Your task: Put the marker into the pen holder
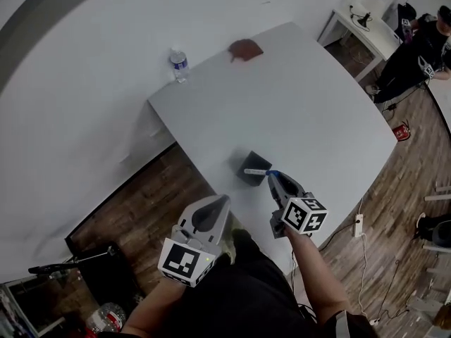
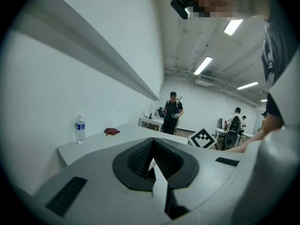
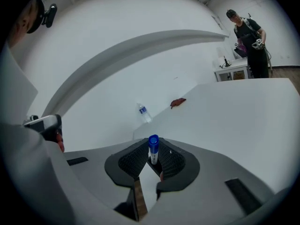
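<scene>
A black cube-shaped pen holder (image 1: 248,162) stands near the front edge of the white table (image 1: 303,111). My right gripper (image 1: 276,180) is just to its right, shut on a white marker (image 1: 256,172). The marker lies roughly level, its white end over the holder's top. In the right gripper view the marker's blue cap (image 3: 153,143) sticks up between the closed jaws of the right gripper (image 3: 153,162); the holder is hidden there. My left gripper (image 1: 213,210) hangs off the table's front edge, shut and empty; in its own view the left gripper (image 2: 152,165) holds nothing.
A water bottle (image 1: 179,63) stands at the table's far left corner, with a red cloth (image 1: 245,49) near the far edge. A white wall runs behind the table. A person (image 1: 416,48) stands by another desk at the far right. A power strip (image 1: 357,225) lies on the wooden floor.
</scene>
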